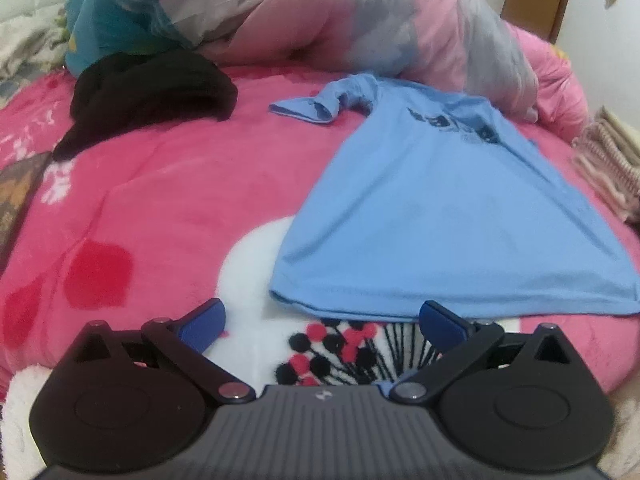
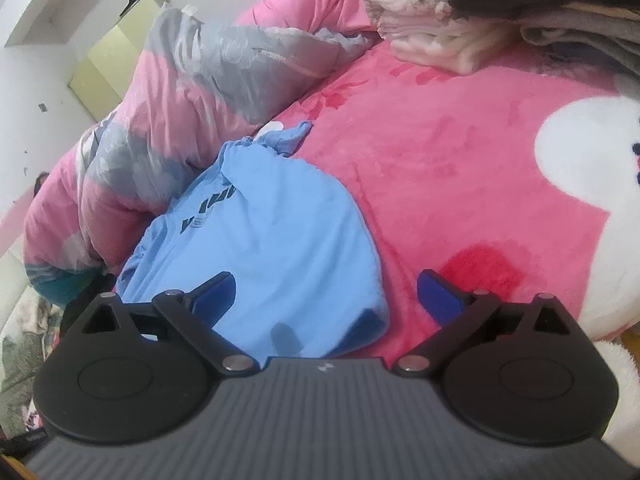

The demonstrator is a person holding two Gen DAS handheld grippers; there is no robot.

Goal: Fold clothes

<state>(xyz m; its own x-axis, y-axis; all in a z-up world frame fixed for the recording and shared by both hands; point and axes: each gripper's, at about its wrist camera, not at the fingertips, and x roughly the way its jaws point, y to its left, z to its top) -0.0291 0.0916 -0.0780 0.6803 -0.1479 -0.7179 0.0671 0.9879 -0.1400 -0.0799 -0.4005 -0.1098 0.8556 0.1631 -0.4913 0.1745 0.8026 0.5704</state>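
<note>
Far left on the pink plush bed blanket (image 1: 180, 184), crumpled black knit garment (image 1: 152, 88), soft and lumpy. Right of it, light blue cotton T-shirt (image 1: 420, 208) spread flat, hem near, one sleeve (image 1: 316, 106) twisted out to the left; dark chest print (image 1: 452, 126), too blurred to read. Behind, puffy pink-and-grey quilt (image 1: 360, 20). Left tongs (image 1: 320, 322) spread wide, empty, near the hem. Right tongs (image 2: 326, 296) likewise spread, empty, over the shirt's near corner. Far right, stack of folded fabrics (image 2: 480, 12).
</note>
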